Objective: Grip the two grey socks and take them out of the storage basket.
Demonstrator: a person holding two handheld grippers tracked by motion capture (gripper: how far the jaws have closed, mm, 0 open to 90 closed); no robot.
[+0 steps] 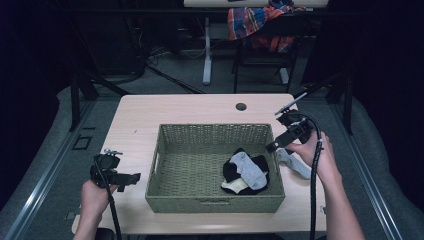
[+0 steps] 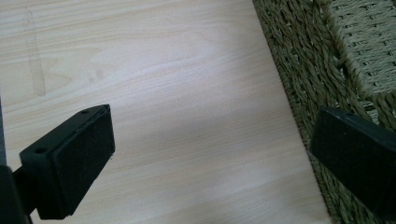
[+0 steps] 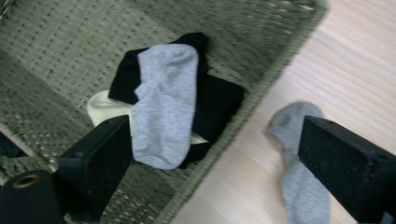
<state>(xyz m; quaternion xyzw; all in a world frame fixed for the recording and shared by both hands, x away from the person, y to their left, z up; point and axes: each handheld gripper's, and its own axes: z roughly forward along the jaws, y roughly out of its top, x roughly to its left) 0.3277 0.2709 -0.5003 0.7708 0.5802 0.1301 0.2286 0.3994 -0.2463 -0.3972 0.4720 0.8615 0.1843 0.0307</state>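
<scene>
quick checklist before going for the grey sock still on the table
1. Right gripper open with nothing between its jaws: ok.
2. Loose grey sock lies flat on the table outside the basket, apart from its wall: ok.
3. Right gripper lined up over that sock: not ok, it hangs above the basket's right edge and the sock sits off to one side.
4. Room in the basket: ok, the sock pile fills just the right part.
5. Left gripper open and out of the way, left of the basket: ok.
6. Whether the basket will stay put when a sock drops in: cannot tell.
</scene>
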